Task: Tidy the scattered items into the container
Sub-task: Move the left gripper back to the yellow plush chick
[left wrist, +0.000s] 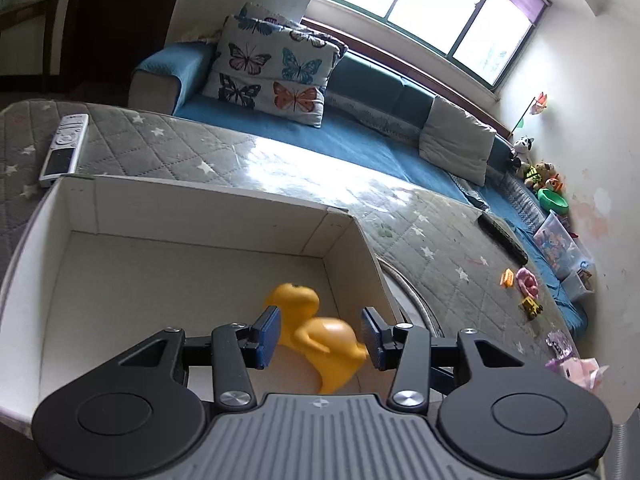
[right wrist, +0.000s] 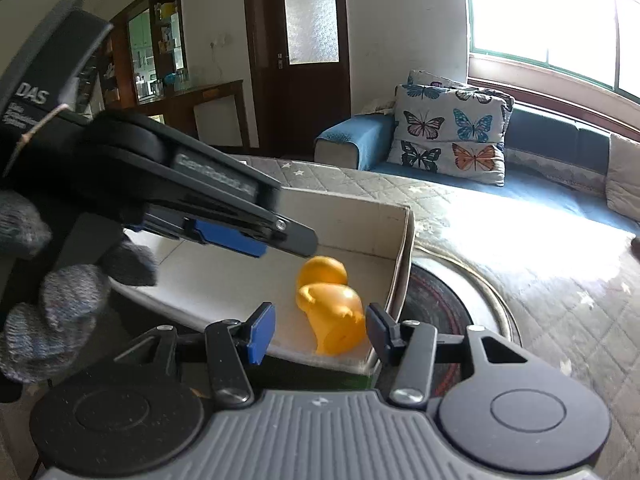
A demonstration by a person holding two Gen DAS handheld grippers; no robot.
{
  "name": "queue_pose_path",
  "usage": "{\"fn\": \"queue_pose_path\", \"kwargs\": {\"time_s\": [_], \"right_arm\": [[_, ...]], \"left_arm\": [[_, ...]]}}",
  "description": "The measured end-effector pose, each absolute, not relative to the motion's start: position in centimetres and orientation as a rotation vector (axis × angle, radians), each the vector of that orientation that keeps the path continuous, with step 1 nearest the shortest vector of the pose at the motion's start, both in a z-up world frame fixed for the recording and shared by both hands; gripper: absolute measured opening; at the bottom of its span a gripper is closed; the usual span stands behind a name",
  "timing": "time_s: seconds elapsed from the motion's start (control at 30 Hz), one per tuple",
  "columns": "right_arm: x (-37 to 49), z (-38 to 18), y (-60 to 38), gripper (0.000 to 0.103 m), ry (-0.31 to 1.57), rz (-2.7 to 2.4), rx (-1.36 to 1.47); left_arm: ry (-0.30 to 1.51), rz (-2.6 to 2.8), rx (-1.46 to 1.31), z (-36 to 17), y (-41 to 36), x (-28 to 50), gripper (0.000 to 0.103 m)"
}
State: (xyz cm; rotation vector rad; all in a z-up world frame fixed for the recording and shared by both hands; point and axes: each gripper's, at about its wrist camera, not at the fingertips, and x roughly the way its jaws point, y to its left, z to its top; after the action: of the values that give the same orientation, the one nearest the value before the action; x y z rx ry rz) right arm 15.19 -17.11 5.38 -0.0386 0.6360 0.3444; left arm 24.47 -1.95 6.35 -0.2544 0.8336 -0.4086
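Observation:
A yellow rubber duck (left wrist: 320,336) lies on its side on the floor of the white cardboard box (left wrist: 192,208), near the box's right wall. My left gripper (left wrist: 320,334) hovers over the box, open, with the duck below and between its fingers, not gripped. In the right wrist view the duck (right wrist: 330,304) and box (right wrist: 360,216) show again. My right gripper (right wrist: 320,330) is open and empty at the box's near rim. The left gripper (right wrist: 240,236) reaches over the box from the left. Small toys (left wrist: 524,288) lie scattered on the quilted table at right.
A remote control (left wrist: 64,150) lies on the grey star-patterned table cover behind the box. A dark remote (left wrist: 502,236) lies to the right. A round ring-shaped mat (right wrist: 448,296) sits next to the box. A blue sofa with butterfly cushions (left wrist: 272,76) stands behind the table.

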Motion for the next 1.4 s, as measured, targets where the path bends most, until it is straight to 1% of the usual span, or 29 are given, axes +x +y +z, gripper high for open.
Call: {"fn": "queue_pose_path", "kwargs": {"time_s": [0.4,0.77,1.0,1.4], "right_arm": [[8.4,5.2,-17.1,0.051,0.637,0.359,-0.022],[3.9,4.4,-16.0,0.051,0.656,0.402,-0.009],[2.6,3.5,-15.1,0.051,0.681,0.43,-0.003],[3.1,2.2,-14.6,0.051,0.714,0.431,0.015]], "left_arm": [[0.802,-0.371,-0.226,6.7,-0.6,18.0,0.047],[0.826,-0.322,-0.233,4.5,0.9,13.4,0.047],[0.845,-0.318,-0.25,3.8,1.1,12.2,0.047],[0.876,-0.318,-0.251,3.0,0.4,12.3,0.047]]}}
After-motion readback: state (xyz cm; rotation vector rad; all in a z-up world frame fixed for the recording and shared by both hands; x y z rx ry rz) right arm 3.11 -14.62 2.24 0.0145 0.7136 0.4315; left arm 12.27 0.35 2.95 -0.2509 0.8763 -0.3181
